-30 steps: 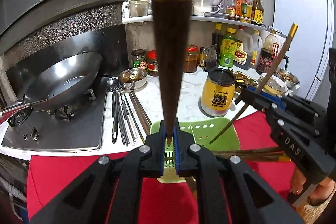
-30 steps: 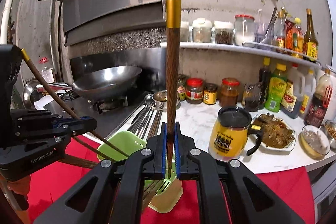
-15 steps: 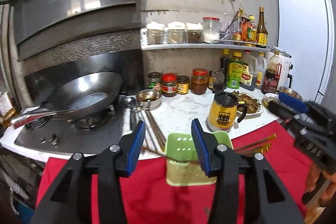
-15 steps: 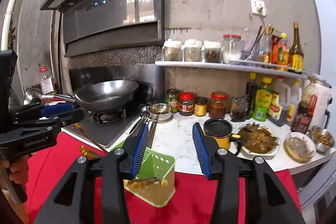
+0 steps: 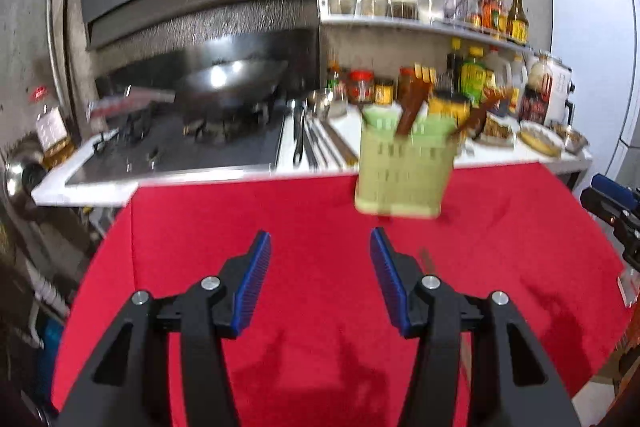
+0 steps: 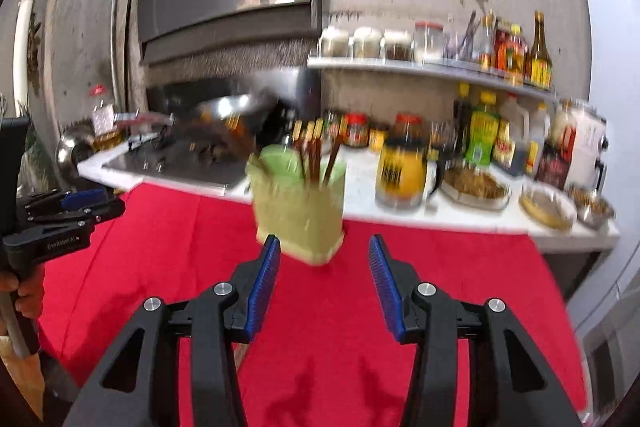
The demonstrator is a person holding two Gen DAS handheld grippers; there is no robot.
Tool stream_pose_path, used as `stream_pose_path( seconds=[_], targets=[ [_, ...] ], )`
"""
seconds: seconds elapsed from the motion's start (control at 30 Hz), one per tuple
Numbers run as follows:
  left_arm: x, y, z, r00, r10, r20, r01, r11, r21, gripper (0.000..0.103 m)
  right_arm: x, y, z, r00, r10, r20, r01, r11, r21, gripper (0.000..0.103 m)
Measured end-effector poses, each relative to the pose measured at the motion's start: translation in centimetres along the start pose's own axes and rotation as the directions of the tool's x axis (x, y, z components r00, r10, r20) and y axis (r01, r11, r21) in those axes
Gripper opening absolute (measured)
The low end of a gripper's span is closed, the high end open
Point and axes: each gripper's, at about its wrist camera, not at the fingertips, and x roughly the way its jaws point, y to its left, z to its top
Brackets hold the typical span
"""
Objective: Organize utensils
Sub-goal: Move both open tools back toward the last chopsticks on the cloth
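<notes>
While chopsticks stand in holder, left gripper, right gripper hover released.

green utensil caddy upright on red cloth | brown chopsticks inside, gold tips up

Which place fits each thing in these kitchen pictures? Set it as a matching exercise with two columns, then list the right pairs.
Things:
1. green utensil holder
2. chopsticks
3. wok
4. yellow mug

Places:
A. on the stove
B. on the white counter
C. on the red cloth
D. standing in the holder

Pairs: 1-C, 2-D, 3-A, 4-B
</notes>
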Motion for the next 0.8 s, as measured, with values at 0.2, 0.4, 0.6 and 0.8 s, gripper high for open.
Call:
stream_pose_path(
  seconds=[0.2,0.4,0.6,0.8],
  targets=[
    [0.0,0.2,-6.1,0.999,0.005,-0.051,-0.006,1.000,-0.024,0.051,-0.3,2.0,-6.2,0.997,0.020,-0.074,-0.020,1.000,0.004,0.048],
    [-0.2,0.7,-10.4,0.995,0.006,-0.097,-0.011,0.999,-0.046,0.051,-0.9,3.6,-9.8,0.995,0.005,-0.102,-0.006,1.000,-0.008,0.048],
    [-0.5,1.1,-12.4,0.991,-0.013,-0.137,0.005,0.998,-0.059,0.051,-0.1,5.4,-11.5,0.987,0.047,-0.156,-0.047,0.999,0.003,0.036],
    [-0.6,1.8,-12.6,0.990,-0.008,-0.140,0.000,0.998,-0.056,0.051,1.7,7.7,-11.9,0.976,0.090,-0.200,-0.093,0.996,-0.008,0.019]
  ],
)
